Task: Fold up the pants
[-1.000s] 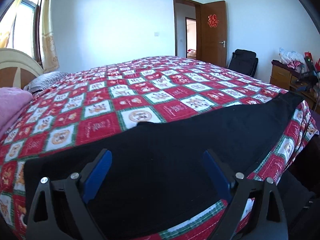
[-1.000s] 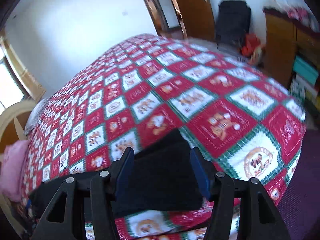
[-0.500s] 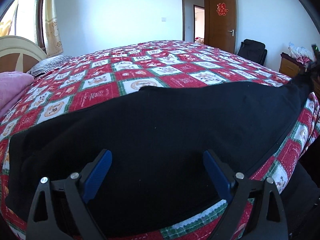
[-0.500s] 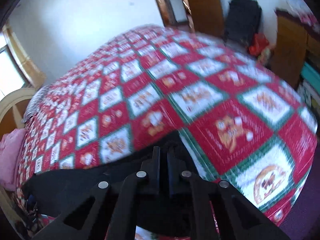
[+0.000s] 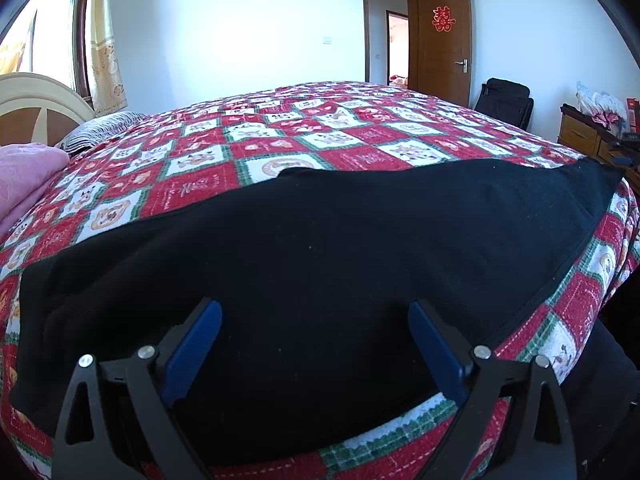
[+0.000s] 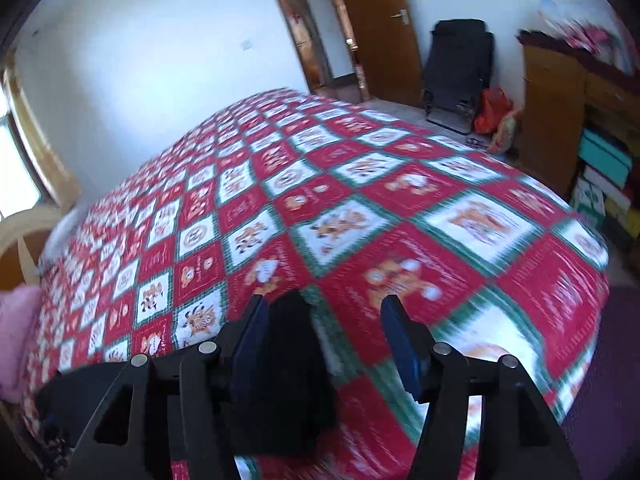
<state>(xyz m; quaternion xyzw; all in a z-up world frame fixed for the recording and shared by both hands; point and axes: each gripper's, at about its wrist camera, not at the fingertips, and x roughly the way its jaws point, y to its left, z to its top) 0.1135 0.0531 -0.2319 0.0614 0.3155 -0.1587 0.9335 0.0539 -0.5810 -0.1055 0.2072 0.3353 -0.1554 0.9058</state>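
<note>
Black pants (image 5: pixel 320 248) lie spread flat along the near edge of the bed (image 5: pixel 280 140), reaching from the left side to the right corner. My left gripper (image 5: pixel 314 320) is open, low over the pants near the bed's front edge, holding nothing. In the blurred right wrist view, my right gripper (image 6: pixel 322 312) is open over the end of the pants (image 6: pixel 288 344). The cloth lies between the fingers, against the left one, not clamped.
The bed has a red, green and white checked quilt (image 6: pixel 360 208). A pink blanket (image 5: pixel 24 176) and a striped pillow (image 5: pixel 100 128) lie by the headboard. A black bag (image 5: pixel 504 100), a wooden cabinet (image 6: pixel 560 120) and an open door (image 5: pixel 440 40) stand beyond the bed.
My right gripper closed on the pants end half a second ago and has opened again, with the view shifted. My left gripper came lower and closer over the pants, staying open.
</note>
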